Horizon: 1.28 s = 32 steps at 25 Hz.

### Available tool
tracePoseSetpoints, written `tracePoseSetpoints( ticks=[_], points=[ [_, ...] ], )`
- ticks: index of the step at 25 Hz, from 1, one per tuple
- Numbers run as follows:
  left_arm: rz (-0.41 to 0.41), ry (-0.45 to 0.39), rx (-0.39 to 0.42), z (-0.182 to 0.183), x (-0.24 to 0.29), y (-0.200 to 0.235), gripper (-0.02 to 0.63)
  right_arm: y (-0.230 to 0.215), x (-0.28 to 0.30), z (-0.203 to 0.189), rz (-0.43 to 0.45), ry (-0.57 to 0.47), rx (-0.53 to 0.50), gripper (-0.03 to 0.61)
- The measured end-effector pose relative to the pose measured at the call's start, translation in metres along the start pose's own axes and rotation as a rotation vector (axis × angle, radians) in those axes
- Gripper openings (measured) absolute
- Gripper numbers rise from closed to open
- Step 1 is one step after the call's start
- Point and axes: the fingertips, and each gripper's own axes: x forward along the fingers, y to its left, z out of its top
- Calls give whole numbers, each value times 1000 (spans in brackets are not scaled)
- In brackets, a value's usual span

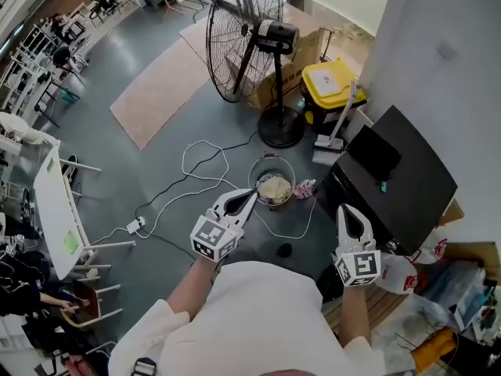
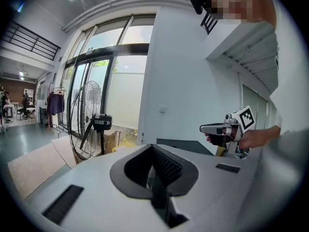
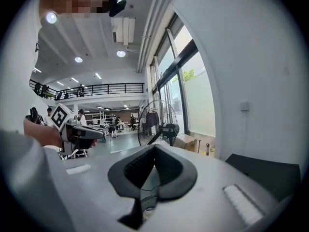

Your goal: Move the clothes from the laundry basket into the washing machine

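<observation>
Both tongs are closed and empty. The left tongs hang just short of the laundry basket, with pale clothes heaped inside it. The right tongs hover beside the black washing machine, whose opening can't be made out. Open floor lies to the left, and a standing fan is beyond the basket.

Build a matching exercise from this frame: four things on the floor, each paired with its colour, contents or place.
Things:
1. laundry basket
2. standing fan
3. bin
4. washing machine

Descriptions:
A. black, by the white wall at the right
B. yellow lid
C. holds cream cloth
D. round wire grille on a stand

Pairs: 1-C, 2-D, 3-B, 4-A
</observation>
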Motion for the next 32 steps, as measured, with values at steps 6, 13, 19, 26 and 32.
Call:
tracePoseSetpoints(
  ticks=[6, 13, 19, 26, 32],
  points=[
    [24, 1, -6, 0, 9, 14, 6, -4, 19, -2, 17, 20, -10, 11],
    [1, -8, -4, 3, 25, 31, 6, -4, 37, -6, -11, 43, -18, 11],
    [-19, -6, -2, 12, 28, 57, 6, 6, 57, 2, -32, 50, -7, 11],
    [-35, 17, -17, 0, 33, 86, 6, 22, 88, -6, -18, 83, -1, 11],
    [-51, 52, -49, -22, 39, 102, 6, 31, 107, -23, -10, 136, -2, 11]
  ],
)
